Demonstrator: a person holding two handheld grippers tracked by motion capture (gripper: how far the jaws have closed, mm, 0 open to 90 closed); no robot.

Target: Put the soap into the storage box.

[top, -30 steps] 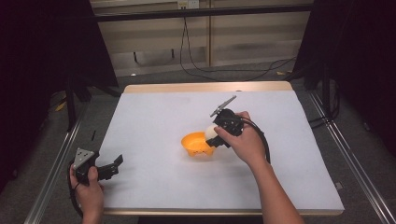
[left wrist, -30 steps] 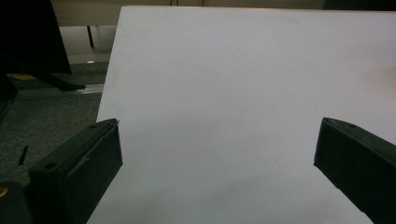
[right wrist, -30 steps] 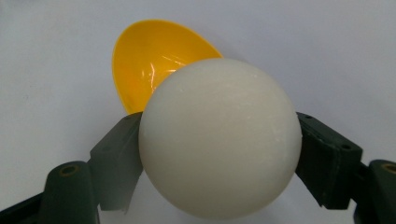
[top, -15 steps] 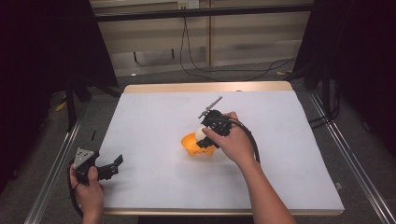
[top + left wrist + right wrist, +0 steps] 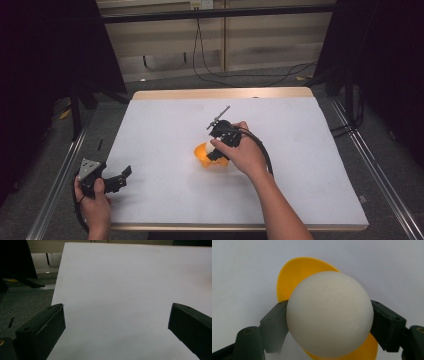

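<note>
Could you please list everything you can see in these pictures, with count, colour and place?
ball: one, white, clamped between the right gripper's jaws, above the bowl
bowl: one, orange-yellow, near the middle of the table, behind the ball in the right gripper view
table: one, white top with a pale wooden far edge
cables: several, black, on the floor beyond the table
left gripper: one, black, jaws wide apart, at the table's near left edge
right gripper: one, black, shut on the ball
hands: two, one on each gripper

The right gripper [image 5: 214,150] points down at mid-table, jaws clamped; the left gripper [image 5: 120,176] rests at the near left edge, jaws spread wide.
</note>
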